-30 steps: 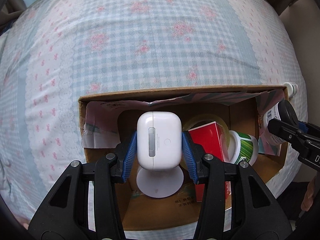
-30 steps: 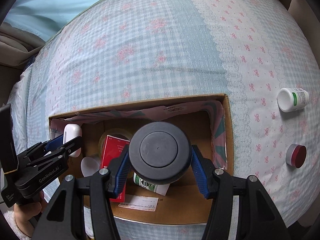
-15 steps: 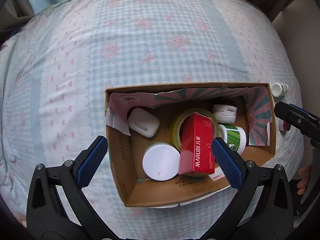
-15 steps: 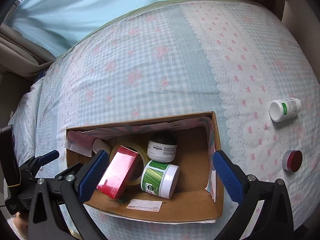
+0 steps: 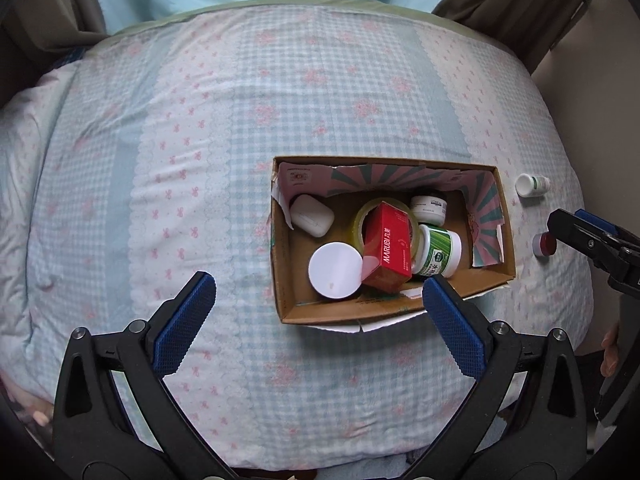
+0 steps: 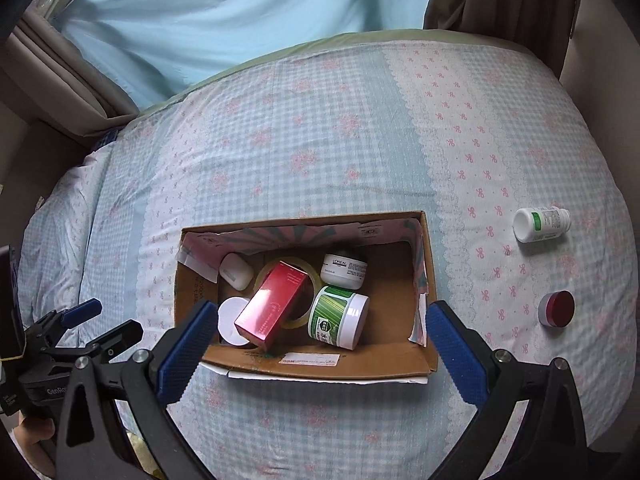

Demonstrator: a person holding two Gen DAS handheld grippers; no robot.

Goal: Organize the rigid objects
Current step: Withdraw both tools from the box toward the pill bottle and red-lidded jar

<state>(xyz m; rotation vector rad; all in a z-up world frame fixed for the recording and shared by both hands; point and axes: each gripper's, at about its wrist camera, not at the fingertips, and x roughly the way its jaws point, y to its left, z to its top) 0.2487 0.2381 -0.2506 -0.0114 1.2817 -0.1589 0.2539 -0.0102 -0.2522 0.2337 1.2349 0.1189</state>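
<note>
Cardboard box point(image 5: 286, 264) sits on the checked bedspread point(image 5: 200, 128). Inside it: white earbud case point(image 5: 312, 215) at far left, white-lidded jar point(image 5: 335, 271) nearer, red carton point(image 5: 389, 246) leaning over a tape roll point(image 5: 366, 212), green-labelled jar point(image 5: 438, 250) on its side, black-lidded white jar point(image 5: 429, 209) at the back. Outside, to the right on the bed: white pill bottle point(image 6: 540, 224) lying down, small red-lidded jar point(image 6: 557, 308) nearer. Left gripper point(image 5: 318, 320) and right gripper point(image 6: 316, 344) both above the near rim of the box, jaws released wide, nothing between them.
</note>
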